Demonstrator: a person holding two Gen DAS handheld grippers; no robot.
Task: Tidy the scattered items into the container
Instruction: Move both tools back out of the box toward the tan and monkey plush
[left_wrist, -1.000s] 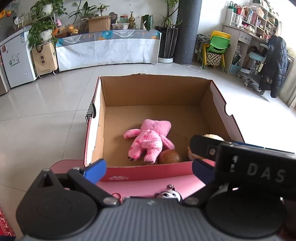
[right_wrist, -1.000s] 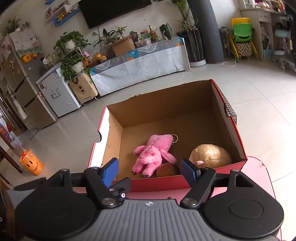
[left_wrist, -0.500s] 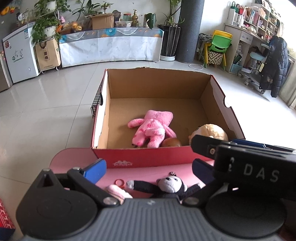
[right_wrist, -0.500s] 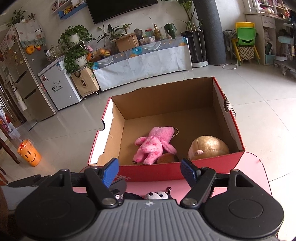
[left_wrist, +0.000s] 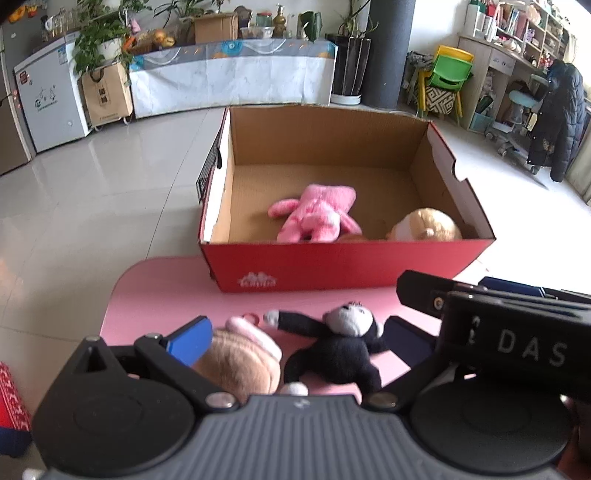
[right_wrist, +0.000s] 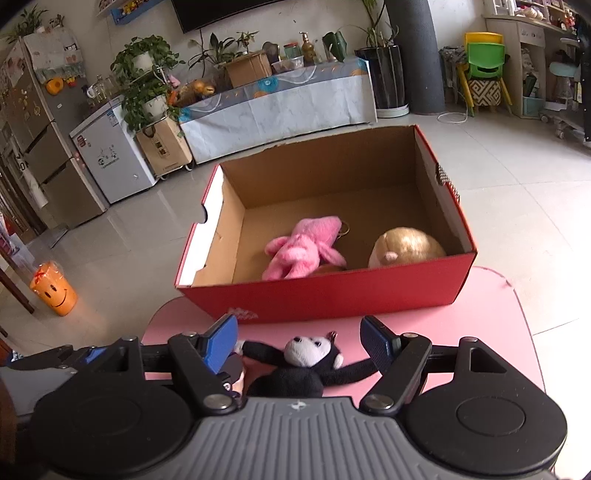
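Note:
A red cardboard box (left_wrist: 347, 262) (right_wrist: 332, 295) stands on the pink table (left_wrist: 162, 288) (right_wrist: 480, 325). It holds a pink plush (left_wrist: 314, 214) (right_wrist: 303, 247), a tan round plush (left_wrist: 424, 229) (right_wrist: 406, 247) and a brown item. A black-and-white monkey plush (left_wrist: 340, 343) (right_wrist: 306, 362) lies on the table before the box. A tan-and-pink plush (left_wrist: 240, 358) lies to its left. My left gripper (left_wrist: 295, 339) is open above both plushes. My right gripper (right_wrist: 299, 339) is open over the monkey.
The right gripper's body (left_wrist: 509, 339) sits close at the right of the left wrist view. A tiled floor surrounds the table. An orange smiley bucket (right_wrist: 53, 291) stands on the floor to the left. Furniture lines the far wall.
Both grippers have pulled back from the box toward the table's near edge. The monkey and the tan-and-pink plush have come into view between the fingers. Both stay open.

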